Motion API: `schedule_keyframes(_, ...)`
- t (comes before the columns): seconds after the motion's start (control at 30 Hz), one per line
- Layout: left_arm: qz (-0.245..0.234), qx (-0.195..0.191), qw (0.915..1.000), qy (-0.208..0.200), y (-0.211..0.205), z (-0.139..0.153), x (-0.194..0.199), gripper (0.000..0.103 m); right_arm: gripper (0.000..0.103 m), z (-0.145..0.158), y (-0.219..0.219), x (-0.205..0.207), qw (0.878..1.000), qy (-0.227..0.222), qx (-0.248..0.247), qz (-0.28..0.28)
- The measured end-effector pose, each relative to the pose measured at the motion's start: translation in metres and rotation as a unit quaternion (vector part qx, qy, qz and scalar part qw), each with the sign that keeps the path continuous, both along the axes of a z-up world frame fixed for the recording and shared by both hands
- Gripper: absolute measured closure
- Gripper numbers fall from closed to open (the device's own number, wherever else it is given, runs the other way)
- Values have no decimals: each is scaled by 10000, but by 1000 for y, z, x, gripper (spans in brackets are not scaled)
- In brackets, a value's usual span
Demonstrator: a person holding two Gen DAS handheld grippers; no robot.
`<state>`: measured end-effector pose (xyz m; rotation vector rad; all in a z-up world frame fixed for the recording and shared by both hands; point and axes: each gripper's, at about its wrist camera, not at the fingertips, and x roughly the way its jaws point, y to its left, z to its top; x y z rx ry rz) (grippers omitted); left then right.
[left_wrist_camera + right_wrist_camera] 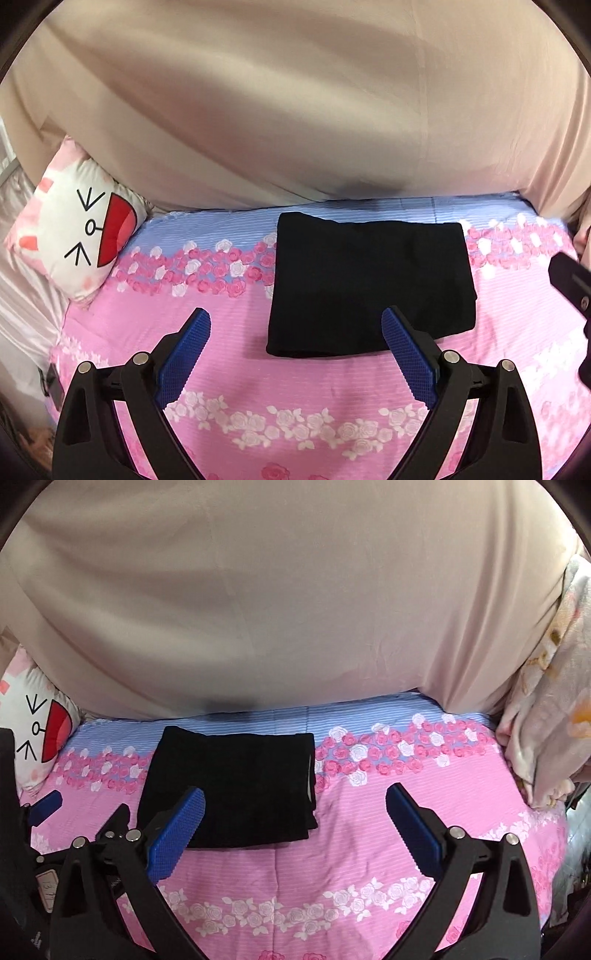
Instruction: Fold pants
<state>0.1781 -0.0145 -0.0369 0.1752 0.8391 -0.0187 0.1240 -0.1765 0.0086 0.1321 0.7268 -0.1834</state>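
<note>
Each handheld tool is the same build. The left gripper (295,321) has two matte black plastic arms, curved like calipers, with triangular cut-outs near the base. Round silver screw heads (140,357) sit at the pivots, two on each side. Each finger ends in a long blue pad (186,354) with a fine knurled grid texture. The right gripper (295,799) matches it: black curved arms, silver screws (454,832), blue textured pads (177,834). In the right wrist view, a white label with handwritten digits (47,885) shows on the left gripper's black body.
</note>
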Motion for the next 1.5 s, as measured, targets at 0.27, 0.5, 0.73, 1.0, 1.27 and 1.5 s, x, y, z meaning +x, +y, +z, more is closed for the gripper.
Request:
schedule_keyframes(0.27, 16, -218, 9994, -253, 8, 13, -13, 11, 6, 2, 2, -11, 10000, -19, 25, -53)
schedule_keyframes(0.5, -75, -488, 9986, -172, 11, 15, -17, 11, 6, 3, 3, -12, 10000, -37, 80, -35)
schedule_keyframes(0.73, 84, -306, 9989, -356, 11, 18, -17, 11, 6, 3, 3, -10, 9999, -41, 104, 3)
schedule_keyframes(1.0, 165, -298, 9983, -463, 17, 18, -7, 11, 6, 1, 1, -5, 9999, -20, 131, -71)
schedule_keyframes(1.27, 150, -184, 9989, -408, 19, 13, 1, 11, 6, -3, 5, 3, 9999, 26, 142, -22)
schedule_keyframes(1.5, 82, -253, 9990, -354, 21, 11, 3, 11, 6, -8, 6, 8, 9998, 84, 165, 0)
